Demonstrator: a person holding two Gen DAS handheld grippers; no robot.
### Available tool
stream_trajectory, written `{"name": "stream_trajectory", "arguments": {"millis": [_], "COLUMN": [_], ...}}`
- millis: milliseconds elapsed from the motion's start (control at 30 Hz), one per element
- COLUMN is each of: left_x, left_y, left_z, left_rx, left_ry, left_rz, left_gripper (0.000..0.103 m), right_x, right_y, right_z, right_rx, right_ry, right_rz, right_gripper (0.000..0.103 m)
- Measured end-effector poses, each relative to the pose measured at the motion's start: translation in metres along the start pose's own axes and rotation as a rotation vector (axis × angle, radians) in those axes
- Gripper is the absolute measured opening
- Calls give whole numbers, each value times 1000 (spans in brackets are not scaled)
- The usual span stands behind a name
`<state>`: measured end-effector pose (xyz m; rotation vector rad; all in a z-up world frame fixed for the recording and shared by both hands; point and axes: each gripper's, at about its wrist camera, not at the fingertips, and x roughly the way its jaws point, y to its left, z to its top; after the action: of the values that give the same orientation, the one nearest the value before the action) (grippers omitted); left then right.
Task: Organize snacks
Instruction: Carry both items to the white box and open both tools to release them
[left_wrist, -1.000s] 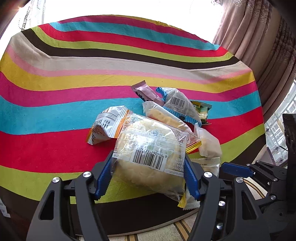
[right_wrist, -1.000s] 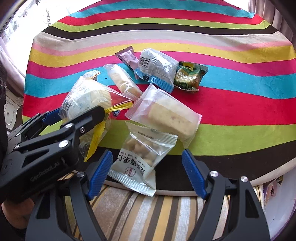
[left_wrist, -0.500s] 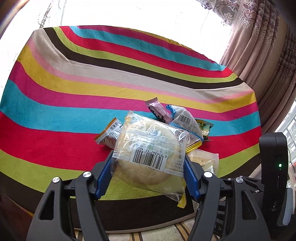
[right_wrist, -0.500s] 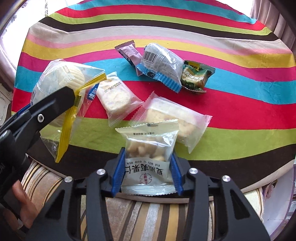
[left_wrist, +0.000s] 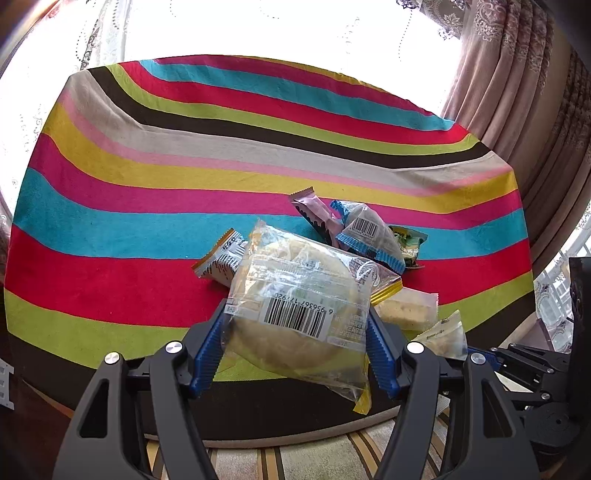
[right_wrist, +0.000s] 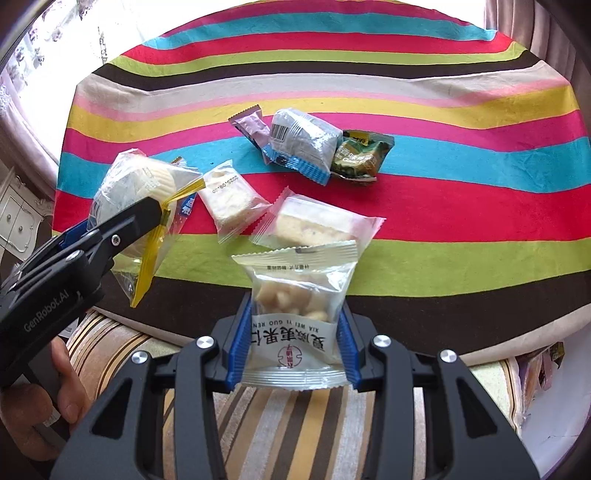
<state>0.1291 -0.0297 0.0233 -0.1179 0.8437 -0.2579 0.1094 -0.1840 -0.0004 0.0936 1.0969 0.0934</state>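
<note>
left tool clamped on bun packet, lifted above near tabletop edge | right tool gripping nut pouch low | both light, crinkly, slippery, crushable; I'd grip lower seal

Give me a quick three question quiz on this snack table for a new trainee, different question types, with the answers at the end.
1. True or false: the left gripper holds the round bun packet that bears a barcode.
2. Which packet is clamped in the right gripper? A) green packet B) white nut packet C) pink bar
3. Fill in: the blue-edged packet lies between the pink bar and the ____ packet.

Key: 1 true; 2 B; 3 green.
</note>
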Motion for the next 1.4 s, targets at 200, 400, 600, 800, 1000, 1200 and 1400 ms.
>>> {"name": "stream_trajectory", "arguments": {"millis": [200,400,600,800,1000,1200,1400], "left_x": [-3,-5,-5,-3,0,3,6], "left_y": [-12,-31,-63,-101,-140,-180,-219], "left_z": [-2,-5,-8,-14,-19,-27,-37], "left_rx": [13,36,94,161,228,300,375], "left_ry": [18,40,55,73,86,105,128], "left_rz": [24,41,25,-5,-31,-69,-119], "left_gripper": [65,65,65,65,65,65,65], "right_x": [-13,-24,-37,-48,-62,-71,-78], "right_y": [-23,-49,-82,-118,-153,-195,-241], "right_z": [-3,-9,-16,-27,-41,-59,-84], "right_rx": [35,83,143,211,264,330,412], "right_ry": [-26,-48,-75,-97,-125,-147,-154], "right_rz": [39,66,79,89,83,53,16], "right_gripper": [42,42,42,42,42,42,42]}}
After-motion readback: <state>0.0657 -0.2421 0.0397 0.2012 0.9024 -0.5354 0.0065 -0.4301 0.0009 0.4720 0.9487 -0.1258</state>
